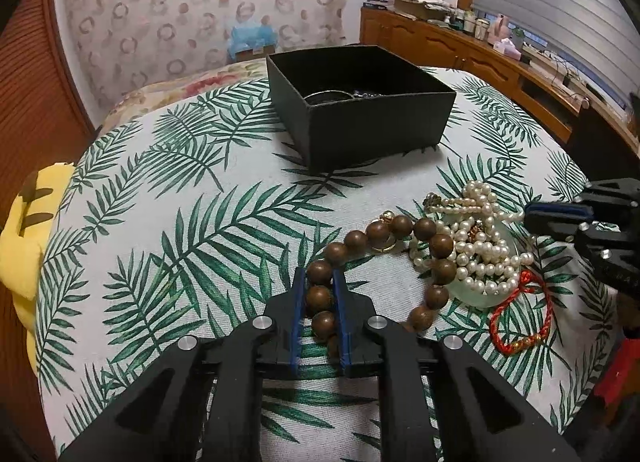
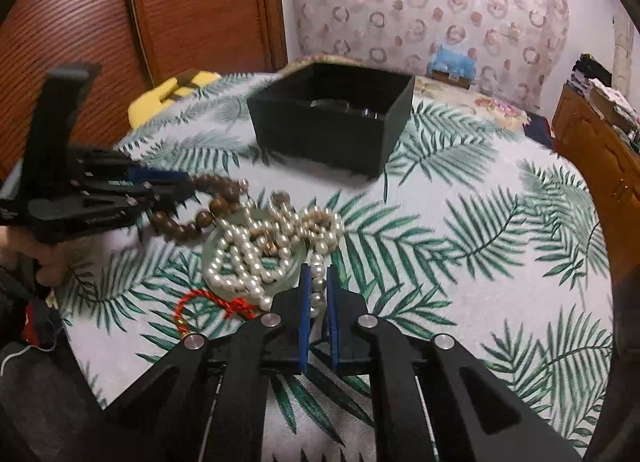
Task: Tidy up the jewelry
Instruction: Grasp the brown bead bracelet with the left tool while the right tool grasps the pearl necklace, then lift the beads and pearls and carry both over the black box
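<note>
My left gripper [image 1: 320,282] is clamped on the wooden bead bracelet [image 1: 400,246], its blue pads [image 1: 298,310] pressing a run of the brown beads between them. My right gripper [image 2: 318,282] is pinched narrow on a strand of the pearl necklace [image 2: 276,246], with pearls showing between its pads.

The jewelry lies heaped on the palm-leaf cloth [image 1: 160,222]: pearls piled over a pale green jade bangle [image 2: 210,252], the wooden beads curling along one side, a red cord bracelet [image 1: 520,314] touching the bangle's near edge. The open black box [image 1: 360,110] stands well apart from the heap, farther up the cloth, with bare cloth between them and room on both sides of it. Left of the left gripper the cloth runs clear to its rounded edge, where a yellow plush toy [image 1: 24,238] sits against the wooden slatted door [image 2: 80,22].

Inside the box I can make out only a dark ring-like shape and something glinting (too dim to name). The right wrist view is blurred across the box and the other gripper. A gold piece among the pearls is mostly buried, and the bangle's far rim is covered.
</note>
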